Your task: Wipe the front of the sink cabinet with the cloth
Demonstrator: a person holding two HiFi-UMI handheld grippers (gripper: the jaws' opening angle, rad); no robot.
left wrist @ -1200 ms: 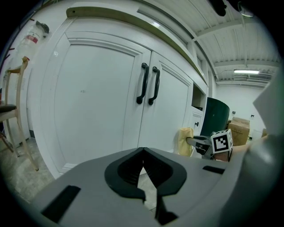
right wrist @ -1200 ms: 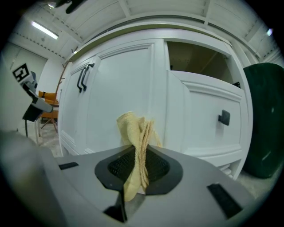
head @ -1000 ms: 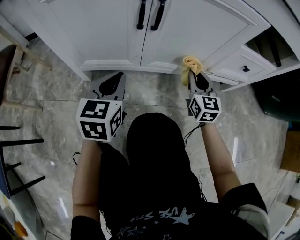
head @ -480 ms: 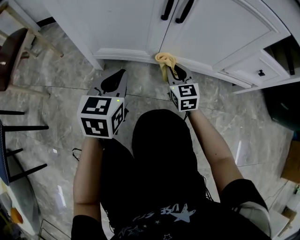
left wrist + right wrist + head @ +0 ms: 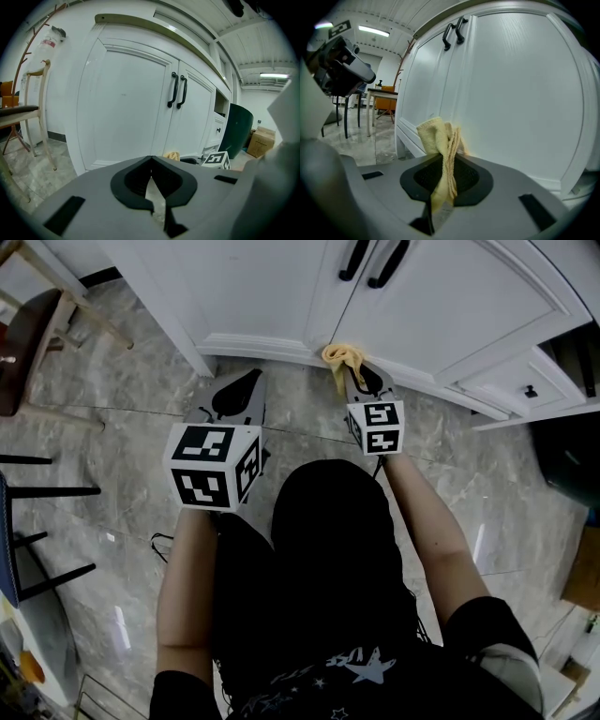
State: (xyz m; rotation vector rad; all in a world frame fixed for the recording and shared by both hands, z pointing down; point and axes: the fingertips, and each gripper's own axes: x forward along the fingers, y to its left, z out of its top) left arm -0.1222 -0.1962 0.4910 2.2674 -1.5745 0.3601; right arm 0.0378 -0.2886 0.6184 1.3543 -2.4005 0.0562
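At the sink cabinet [image 5: 450, 306] base, right hand-held gripper [image 5: 358, 371] clamps the cloth [image 5: 342, 357]

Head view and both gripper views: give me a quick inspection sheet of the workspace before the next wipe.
Surface: glossy grey marble-look floor tiles.
Job's things: white sink cabinet, doors shut, black handles; bunched yellow cloth at its lower edge.
Clutter: nothing seen.
Grippers: left gripper shut, empty, off the cabinet; right gripper shut on the cloth.
Cables: thin dark cable beside the left forearm.
Surroundings: wooden chair at left; dark green bin at right.
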